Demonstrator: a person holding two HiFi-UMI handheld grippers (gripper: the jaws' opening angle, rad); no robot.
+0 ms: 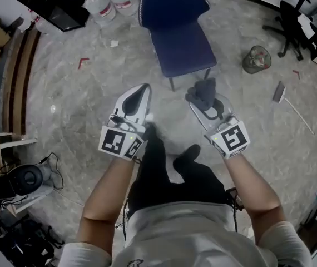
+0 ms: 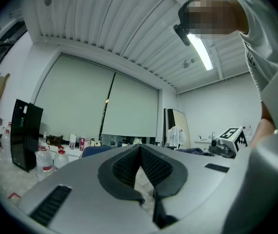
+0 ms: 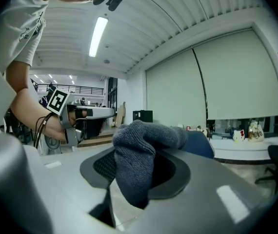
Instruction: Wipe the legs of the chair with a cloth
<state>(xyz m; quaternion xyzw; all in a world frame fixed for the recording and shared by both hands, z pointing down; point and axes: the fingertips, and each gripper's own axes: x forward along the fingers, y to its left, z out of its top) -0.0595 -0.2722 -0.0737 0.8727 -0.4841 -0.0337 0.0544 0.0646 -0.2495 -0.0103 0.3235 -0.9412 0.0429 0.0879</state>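
Observation:
A blue chair (image 1: 178,29) stands on the marble floor ahead of me, its thin metal legs (image 1: 171,83) showing under the seat's front edge. My right gripper (image 1: 201,97) is shut on a dark grey cloth (image 1: 202,92), held just in front of the seat. In the right gripper view the cloth (image 3: 141,152) bulges out between the jaws. My left gripper (image 1: 142,89) is to the left of the chair's front, its jaws shut with nothing in them (image 2: 140,150).
Water jugs (image 1: 111,1) and a black cabinet (image 1: 55,3) stand behind the chair at the left. A wire bin (image 1: 257,59) and a broom (image 1: 292,104) lie to the right, with an office chair (image 1: 292,21) beyond. Equipment and cables (image 1: 22,182) sit at lower left.

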